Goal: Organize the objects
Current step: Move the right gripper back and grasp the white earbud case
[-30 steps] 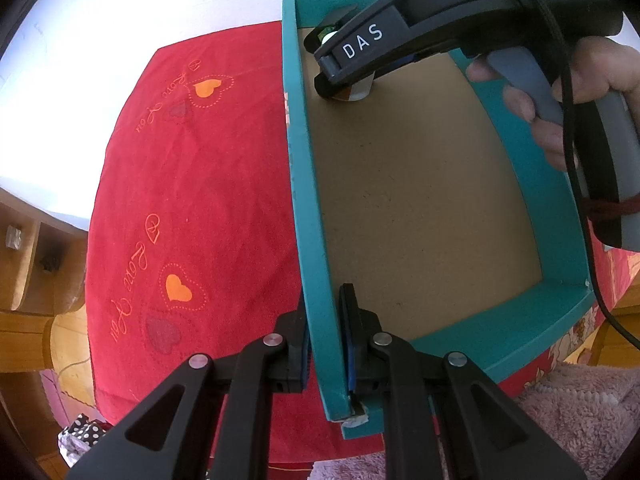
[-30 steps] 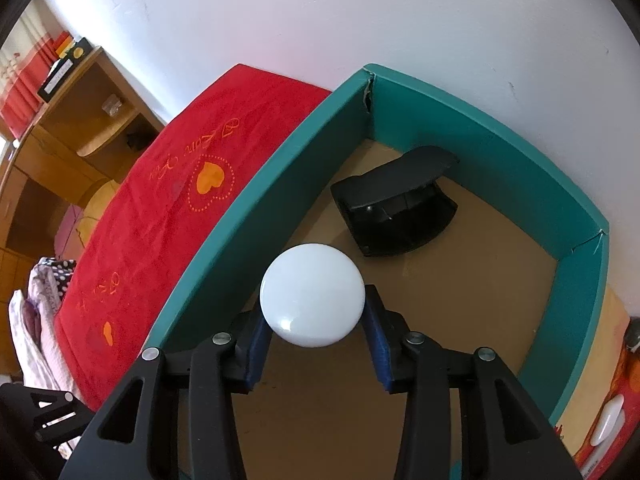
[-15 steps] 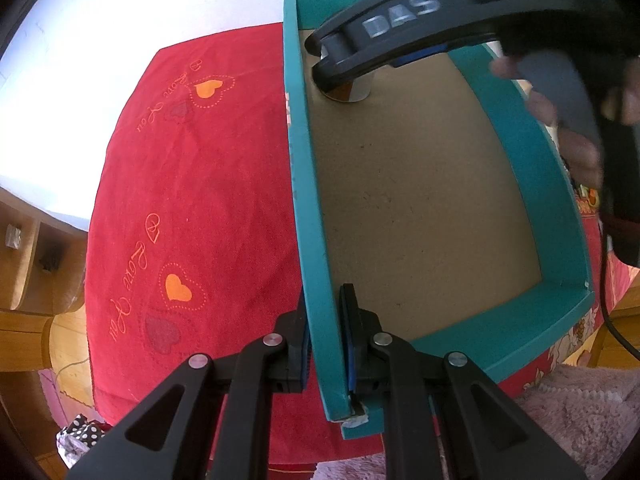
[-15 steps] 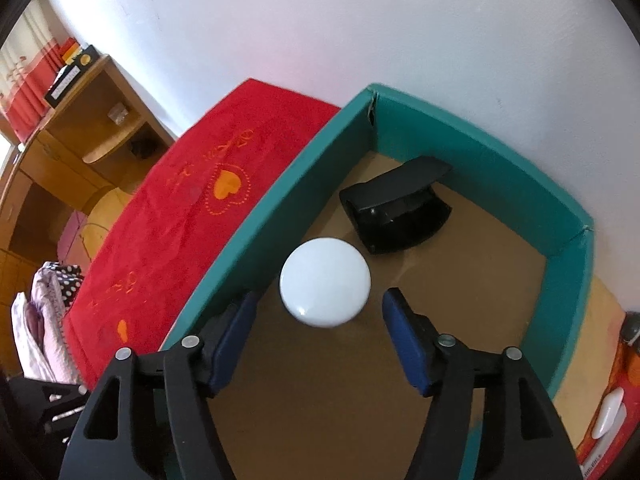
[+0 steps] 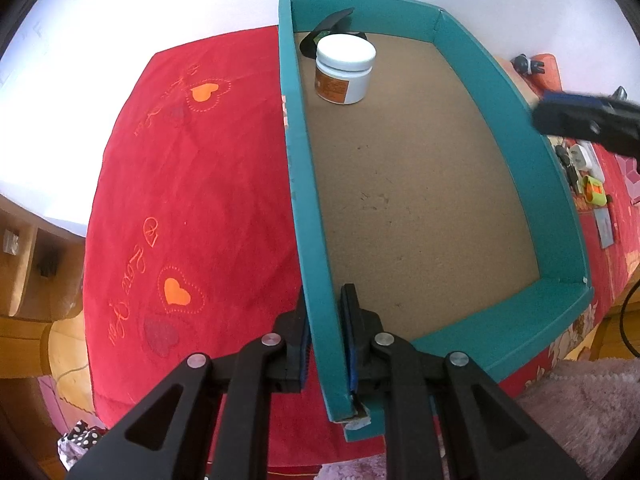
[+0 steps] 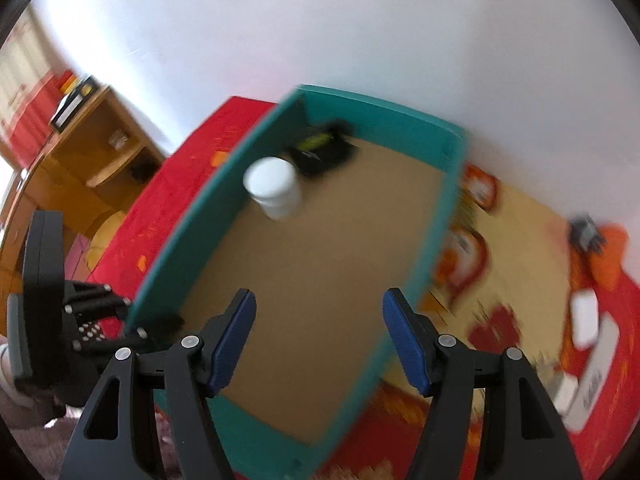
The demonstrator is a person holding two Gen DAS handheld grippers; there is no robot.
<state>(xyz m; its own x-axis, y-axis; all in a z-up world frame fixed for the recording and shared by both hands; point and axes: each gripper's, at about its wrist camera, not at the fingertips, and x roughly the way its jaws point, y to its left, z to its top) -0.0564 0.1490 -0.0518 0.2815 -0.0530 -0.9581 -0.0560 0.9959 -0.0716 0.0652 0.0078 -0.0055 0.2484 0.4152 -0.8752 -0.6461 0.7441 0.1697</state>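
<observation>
A teal open box [image 5: 304,184] with a brown floor lies on a red cloth. My left gripper [image 5: 325,340] is shut on the box's near left wall. Upright in the far left corner stands a white jar [image 5: 345,69] with an orange label, beside a black object [image 5: 328,24]. In the right wrist view the white jar [image 6: 275,188] and the black object [image 6: 326,151] show blurred. My right gripper [image 6: 318,338] is open and empty above the box's near end; its blue-padded tip [image 5: 576,118] shows at the right edge of the left wrist view.
The red cloth with hearts [image 5: 192,200] covers the surface left of the box. Small items [image 5: 588,176] lie right of the box, among them a white thing [image 6: 584,316] and an orange one [image 6: 610,256]. Wooden shelves [image 6: 92,160] stand at the left.
My right gripper opened, left the white jar standing in the box's far corner, and drew back and to the right. My left gripper kept its grip on the wall.
</observation>
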